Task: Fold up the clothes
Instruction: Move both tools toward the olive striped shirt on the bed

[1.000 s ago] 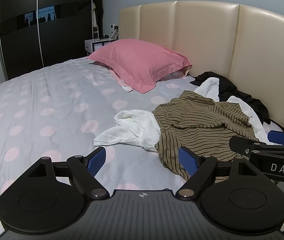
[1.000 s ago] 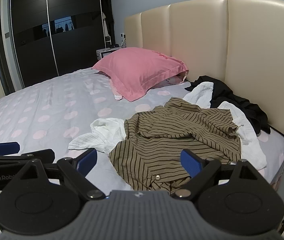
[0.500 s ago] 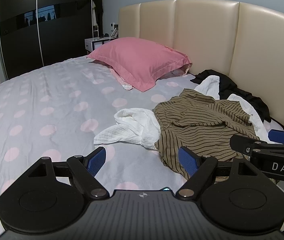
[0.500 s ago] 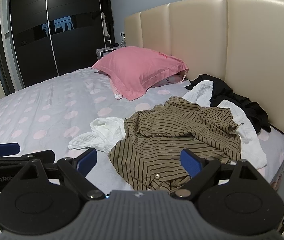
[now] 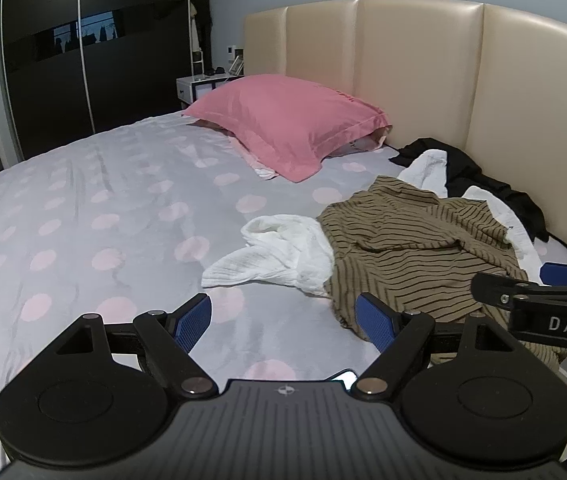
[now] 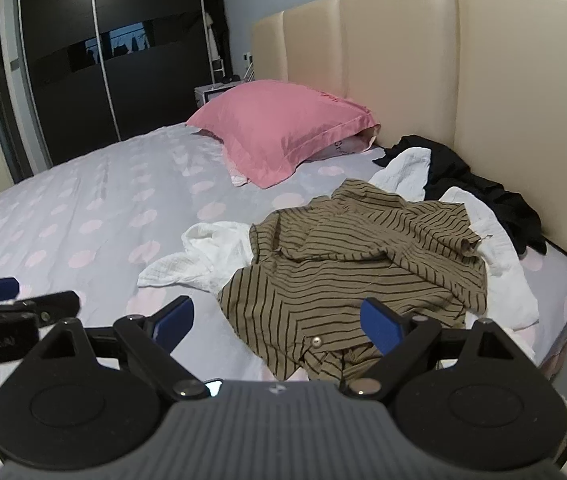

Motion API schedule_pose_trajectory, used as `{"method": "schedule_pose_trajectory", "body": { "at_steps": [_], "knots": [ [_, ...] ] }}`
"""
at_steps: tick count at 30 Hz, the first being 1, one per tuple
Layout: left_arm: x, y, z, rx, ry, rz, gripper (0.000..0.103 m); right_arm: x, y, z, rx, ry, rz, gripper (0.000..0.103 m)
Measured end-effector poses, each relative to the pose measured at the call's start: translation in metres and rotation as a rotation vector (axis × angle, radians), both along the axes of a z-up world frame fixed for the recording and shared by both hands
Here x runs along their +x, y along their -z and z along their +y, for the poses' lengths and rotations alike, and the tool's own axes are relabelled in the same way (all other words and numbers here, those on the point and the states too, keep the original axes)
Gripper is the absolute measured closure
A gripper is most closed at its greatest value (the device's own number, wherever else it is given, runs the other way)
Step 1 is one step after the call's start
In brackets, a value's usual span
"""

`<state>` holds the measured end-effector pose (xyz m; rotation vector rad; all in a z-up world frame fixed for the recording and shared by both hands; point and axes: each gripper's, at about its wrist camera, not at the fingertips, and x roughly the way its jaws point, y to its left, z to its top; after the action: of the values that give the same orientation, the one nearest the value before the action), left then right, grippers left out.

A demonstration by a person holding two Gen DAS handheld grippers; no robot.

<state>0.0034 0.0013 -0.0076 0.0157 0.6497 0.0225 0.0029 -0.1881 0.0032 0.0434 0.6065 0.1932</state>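
A home bedroom — padded headboard (image 5: 415,68), pink pillow (image 5: 287,136), dark sliding wardrobe (image 5: 95,60).

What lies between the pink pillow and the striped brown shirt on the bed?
Only bare dotted sheet separates the pink pillow from the striped brown shirt; the right wrist view shows it clearly.

A bed (image 5: 83,216) is covered by a grey sheet (image 6: 95,200) dotted with pink. A pink pillow (image 5: 287,132) is laid near the headboard (image 5: 415,72). A heap of clothes is spread beside it: a striped shirt (image 6: 347,264), a white cloth (image 5: 279,252) touching its left edge, and a black garment (image 6: 479,184) set against the headboard.
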Motion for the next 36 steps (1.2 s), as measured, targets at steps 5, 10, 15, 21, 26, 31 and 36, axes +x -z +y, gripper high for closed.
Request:
{"method": "schedule_pose_trajectory", "body": {
  "at_steps": [5, 10, 15, 21, 26, 31, 36],
  "knots": [
    [-0.004, 0.001, 0.015, 0.027, -0.010, 0.007, 0.024, 0.007, 0.005, 0.006, -0.037, -0.061, 0.032, 0.011],
    [-0.009, 0.001, 0.039, -0.002, -0.014, 0.028, 0.024, 0.023, 0.004, 0.013, -0.047, -0.125, 0.067, 0.013],
    [-0.013, 0.008, 0.075, -0.089, -0.051, 0.076, 0.024, 0.049, 0.014, 0.031, -0.118, -0.191, 0.112, 0.017],
    [-0.022, 0.027, 0.123, 0.013, -0.133, 0.110, 0.024, 0.082, 0.035, 0.043, -0.127, -0.248, 0.185, 0.025],
    [-0.030, 0.048, 0.171, 0.047, -0.190, 0.193, 0.024, 0.110, 0.061, 0.059, -0.171, -0.272, 0.225, 0.025],
    [-0.040, 0.065, 0.208, 0.071, -0.260, 0.245, 0.024, 0.132, 0.087, 0.074, -0.197, -0.269, 0.265, 0.025],
    [-0.042, 0.073, 0.229, 0.031, -0.300, 0.272, 0.024, 0.153, 0.104, 0.090, -0.219, -0.262, 0.263, 0.025]
  ]
}}
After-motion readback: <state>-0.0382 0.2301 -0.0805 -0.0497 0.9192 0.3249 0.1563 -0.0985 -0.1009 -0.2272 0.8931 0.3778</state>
